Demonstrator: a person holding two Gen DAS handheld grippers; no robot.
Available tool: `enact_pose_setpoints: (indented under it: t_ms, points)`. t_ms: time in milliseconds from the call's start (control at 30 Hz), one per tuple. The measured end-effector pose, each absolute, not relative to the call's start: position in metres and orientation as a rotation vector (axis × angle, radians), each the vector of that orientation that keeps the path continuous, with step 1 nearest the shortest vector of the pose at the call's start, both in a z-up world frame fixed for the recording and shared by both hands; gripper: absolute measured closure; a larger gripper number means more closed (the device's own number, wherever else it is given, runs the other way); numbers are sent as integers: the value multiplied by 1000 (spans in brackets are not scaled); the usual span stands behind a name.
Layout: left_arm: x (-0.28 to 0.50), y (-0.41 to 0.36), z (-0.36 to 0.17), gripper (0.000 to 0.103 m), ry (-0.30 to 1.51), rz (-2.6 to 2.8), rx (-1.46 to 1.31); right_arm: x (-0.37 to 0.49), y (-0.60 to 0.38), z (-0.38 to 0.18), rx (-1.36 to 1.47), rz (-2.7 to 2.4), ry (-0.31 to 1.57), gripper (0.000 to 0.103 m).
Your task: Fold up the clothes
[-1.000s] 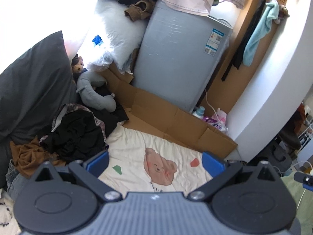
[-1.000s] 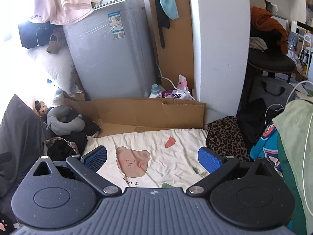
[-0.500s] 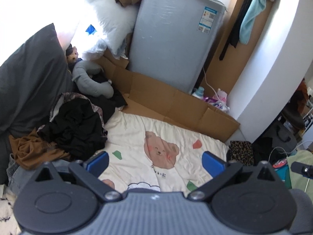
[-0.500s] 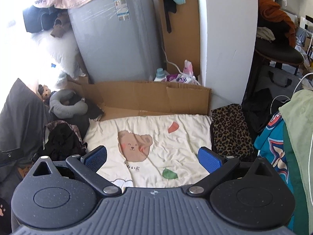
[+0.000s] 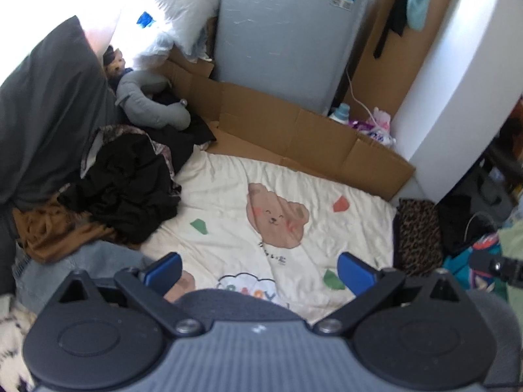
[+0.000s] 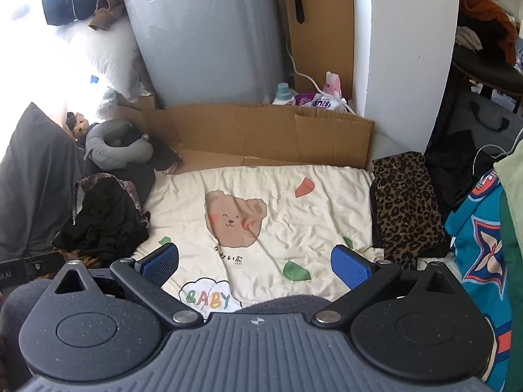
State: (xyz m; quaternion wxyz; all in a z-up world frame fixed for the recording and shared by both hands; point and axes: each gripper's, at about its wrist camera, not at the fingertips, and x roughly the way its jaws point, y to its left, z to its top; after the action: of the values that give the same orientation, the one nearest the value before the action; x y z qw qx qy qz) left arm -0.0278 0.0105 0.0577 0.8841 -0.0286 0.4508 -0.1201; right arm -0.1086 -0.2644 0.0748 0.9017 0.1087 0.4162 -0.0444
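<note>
A heap of unfolded clothes lies at the left of a cream bear-print blanket (image 5: 294, 196) (image 6: 278, 202): a crumpled black garment (image 5: 127, 192) (image 6: 101, 219), a brown one (image 5: 52, 232) and a denim piece (image 5: 81, 261). A folded leopard-print garment (image 5: 416, 232) (image 6: 402, 202) rests at the blanket's right edge. My left gripper (image 5: 260, 272) hovers open above the blanket's near edge, nothing between its blue pads. Over the "BABY" print, my right gripper (image 6: 255, 261) is open and empty too.
A grey plastic-wrapped appliance (image 6: 209, 32) and a cardboard sheet (image 6: 268, 137) stand behind the blanket. A dark pillow (image 5: 42, 107), a grey neck pillow (image 5: 147, 104) and a white pillow are at left. A white wall corner (image 6: 405, 49), bags and teal fabric (image 6: 480, 245) crowd the right.
Both views have tilted down and pulled back, showing more of the blanket's near edge and the "BABY" print. Both grippers stay open. No garment has moved.
</note>
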Motion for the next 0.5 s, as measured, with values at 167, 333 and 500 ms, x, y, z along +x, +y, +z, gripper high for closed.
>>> enact_pose_setpoints:
  t_ms: [167,333,500]
  points:
    - [-27,3,50,1,968,-254,-55,-106,-257,63,200,-87,883,1]
    - [-27,-4,38,1,1004,-256,-77,-104,-254,58,192,-73,889,1]
    - [-27,-19,34,1,1014,-289,-47,-101,-248,52,156,-79,906,1]
